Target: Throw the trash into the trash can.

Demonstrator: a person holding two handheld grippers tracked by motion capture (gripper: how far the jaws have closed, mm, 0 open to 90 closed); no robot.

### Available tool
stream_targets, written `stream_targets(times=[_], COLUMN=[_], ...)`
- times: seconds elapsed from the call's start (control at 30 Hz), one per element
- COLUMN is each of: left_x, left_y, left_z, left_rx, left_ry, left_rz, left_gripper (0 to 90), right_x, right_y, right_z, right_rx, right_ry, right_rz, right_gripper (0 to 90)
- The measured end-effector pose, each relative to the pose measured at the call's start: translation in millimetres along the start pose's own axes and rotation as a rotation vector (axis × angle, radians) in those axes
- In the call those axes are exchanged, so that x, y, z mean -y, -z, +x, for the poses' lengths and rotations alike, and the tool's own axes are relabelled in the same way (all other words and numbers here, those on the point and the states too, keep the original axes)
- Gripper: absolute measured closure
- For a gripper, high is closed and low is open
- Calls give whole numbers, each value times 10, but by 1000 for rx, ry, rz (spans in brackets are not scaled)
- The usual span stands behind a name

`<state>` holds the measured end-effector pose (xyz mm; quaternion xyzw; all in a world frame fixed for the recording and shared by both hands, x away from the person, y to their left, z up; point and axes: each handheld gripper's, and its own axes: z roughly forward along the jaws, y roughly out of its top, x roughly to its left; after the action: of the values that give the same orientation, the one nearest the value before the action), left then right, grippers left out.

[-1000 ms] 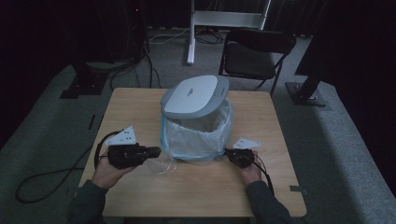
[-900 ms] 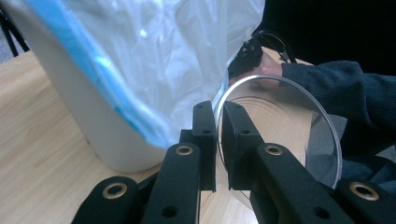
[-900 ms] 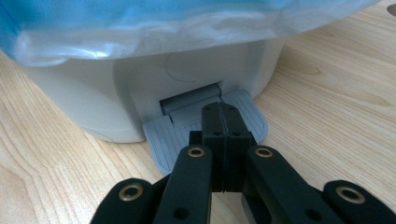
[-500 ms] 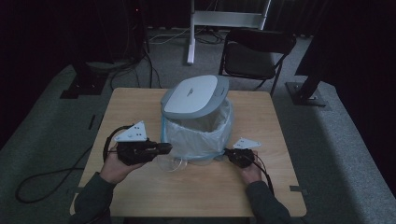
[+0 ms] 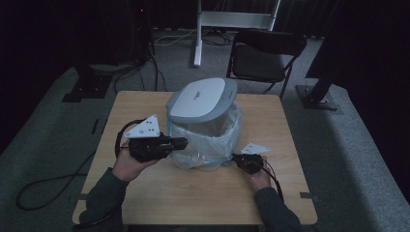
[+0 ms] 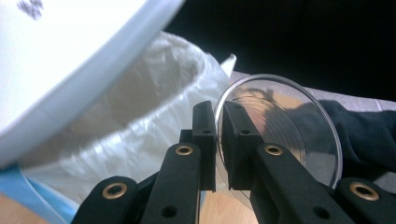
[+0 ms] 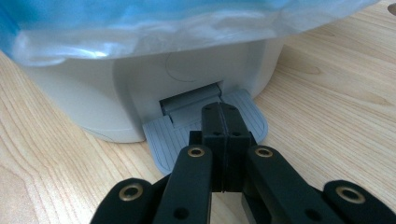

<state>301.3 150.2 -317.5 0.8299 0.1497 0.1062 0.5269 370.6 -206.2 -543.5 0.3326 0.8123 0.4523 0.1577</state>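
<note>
Pinching a clear plastic lid [image 6: 280, 135] by its rim, the left gripper [image 6: 217, 140] holds something light, thin, slippery; the right gripper [image 7: 223, 140], jaws pressed together empty, rests on the bin pedal [image 7: 161, 137].

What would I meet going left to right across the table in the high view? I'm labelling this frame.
Black left gripper holding a clear round plastic lid → grey pedal bin lined with a white bag → black right gripper.
</note>
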Motion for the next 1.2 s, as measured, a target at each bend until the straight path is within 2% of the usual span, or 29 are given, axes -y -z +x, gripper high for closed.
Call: stream_targets(times=[0.23, 0.47, 0.67, 0.8, 0.93, 1.1, 1.2], left_x=[-116, -251, -313, -325, -309, -296, -305], left_y=[-31, -10, -6, -26, -59, -102, -117], left_z=[-16, -51, -92, -123, -124, -174, -214], left_rx=[-12, -14, -35, -79, -129, -186, -206], left_ry=[-9, -32, -57, -66, -71, -109, -131], left_rz=[-62, -124, -187, -215, -213, -215, -226], left_gripper=[848, 849, 849, 849, 850, 849, 851], right_x=[0, 0, 0, 0, 0, 0, 0], right_y=[0, 0, 0, 1, 1, 0, 0], right_z=[-1, -1, -2, -1, -1, -1, -2], right_rx=[0, 0, 0, -1, 0, 0, 0], right_ry=[1, 1, 1, 0, 0, 1, 1], right_rz=[0, 0, 0, 0, 1, 0, 0], right_gripper=[900, 900, 900, 900, 900, 900, 900])
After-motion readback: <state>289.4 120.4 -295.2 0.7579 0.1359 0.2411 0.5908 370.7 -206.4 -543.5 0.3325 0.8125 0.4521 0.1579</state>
